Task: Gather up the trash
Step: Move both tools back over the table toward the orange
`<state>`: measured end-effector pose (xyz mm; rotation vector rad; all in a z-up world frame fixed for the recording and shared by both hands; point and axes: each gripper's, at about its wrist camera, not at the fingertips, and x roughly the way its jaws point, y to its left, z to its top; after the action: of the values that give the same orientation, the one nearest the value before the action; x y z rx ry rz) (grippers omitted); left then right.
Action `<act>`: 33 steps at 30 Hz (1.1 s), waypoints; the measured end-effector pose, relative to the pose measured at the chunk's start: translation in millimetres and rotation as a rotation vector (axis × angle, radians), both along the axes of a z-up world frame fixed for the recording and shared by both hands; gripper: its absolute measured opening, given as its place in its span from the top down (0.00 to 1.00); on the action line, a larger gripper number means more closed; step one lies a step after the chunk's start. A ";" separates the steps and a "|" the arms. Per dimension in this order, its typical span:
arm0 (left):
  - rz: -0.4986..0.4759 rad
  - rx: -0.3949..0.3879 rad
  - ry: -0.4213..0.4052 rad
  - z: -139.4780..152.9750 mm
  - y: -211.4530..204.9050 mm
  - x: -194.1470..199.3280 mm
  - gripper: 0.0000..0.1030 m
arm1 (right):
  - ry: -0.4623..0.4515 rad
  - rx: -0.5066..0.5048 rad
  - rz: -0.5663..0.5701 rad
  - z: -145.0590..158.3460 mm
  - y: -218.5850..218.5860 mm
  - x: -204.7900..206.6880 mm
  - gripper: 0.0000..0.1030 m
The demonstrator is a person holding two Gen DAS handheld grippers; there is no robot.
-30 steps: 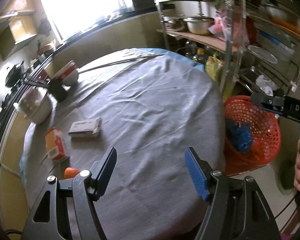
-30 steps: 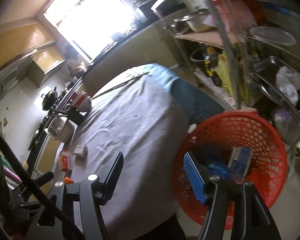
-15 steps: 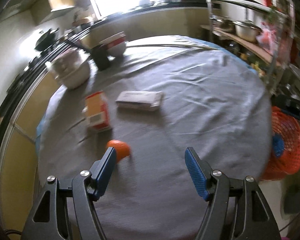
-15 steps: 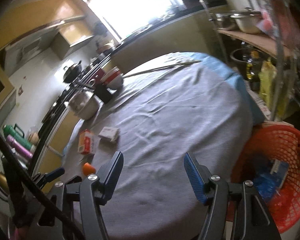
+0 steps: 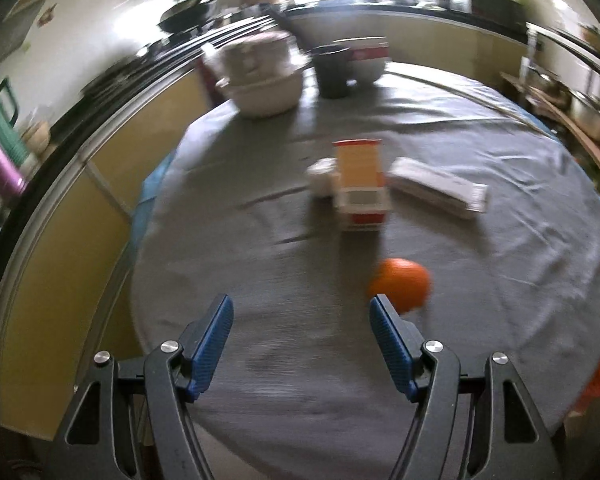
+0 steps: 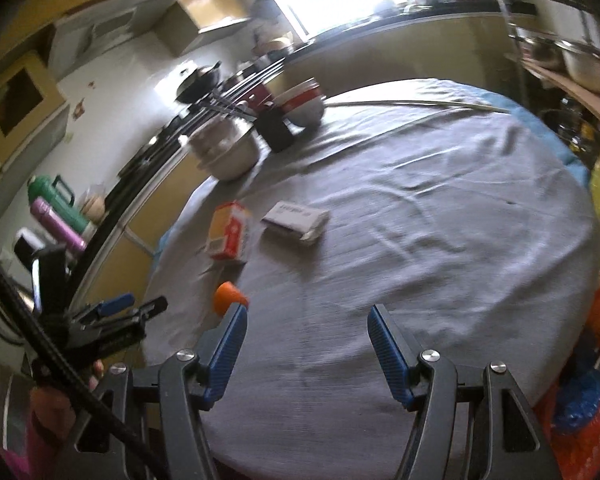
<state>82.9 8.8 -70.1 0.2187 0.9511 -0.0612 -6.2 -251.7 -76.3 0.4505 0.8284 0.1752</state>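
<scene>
Orange scrap (image 5: 401,284) is lying on the grey worktop (image 5: 500,264) near its left edge, just beyond the left gripper (image 5: 301,334) right fingertip; both grippers' jaws are standing wide, the right gripper (image 6: 303,338) holding nothing.

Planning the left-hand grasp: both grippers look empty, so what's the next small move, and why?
Probably ease the left gripper forward and slightly right so the orange piece sits between its open fingers. It is the nearest trash on the table, just beyond the right fingertip, closer than the orange-and-white carton. The right gripper is open too, but farther away.
</scene>
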 end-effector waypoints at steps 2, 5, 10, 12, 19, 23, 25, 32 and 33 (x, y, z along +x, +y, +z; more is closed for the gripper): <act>0.041 -0.008 0.013 -4.5 16.4 6.3 0.31 | 0.010 0.001 0.034 -3.0 12.0 6.9 0.35; 0.076 -0.009 0.030 -10.1 30.4 11.7 0.31 | 0.026 0.012 0.080 -7.8 27.9 18.2 0.35; 0.093 0.004 0.050 -17.4 40.7 13.2 0.31 | 0.046 0.007 0.183 -18.2 62.9 45.1 0.35; 0.093 0.012 0.058 -20.5 41.9 13.3 0.31 | 0.062 0.011 0.215 -25.5 76.9 59.8 0.35; 0.094 0.021 0.067 -24.9 47.1 11.7 0.31 | 0.092 0.029 0.283 -46.9 115.0 98.4 0.35; 0.100 0.027 0.069 -27.0 51.7 11.8 0.31 | 0.092 -0.013 0.309 -54.8 131.4 113.1 0.36; 0.108 0.023 0.071 -27.8 55.9 12.2 0.31 | 0.097 -0.023 0.316 -59.0 136.3 118.4 0.36; 0.123 0.015 0.078 -30.3 62.3 14.1 0.31 | 0.087 -0.134 0.329 -64.2 151.3 127.8 0.52; 0.123 0.013 0.078 -30.5 62.1 14.5 0.31 | 0.087 -0.140 0.328 -64.5 151.4 128.4 0.54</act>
<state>97.4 70.8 -100.6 0.1703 1.0411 0.0499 122.2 -100.2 -140.8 0.1895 0.9903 0.4000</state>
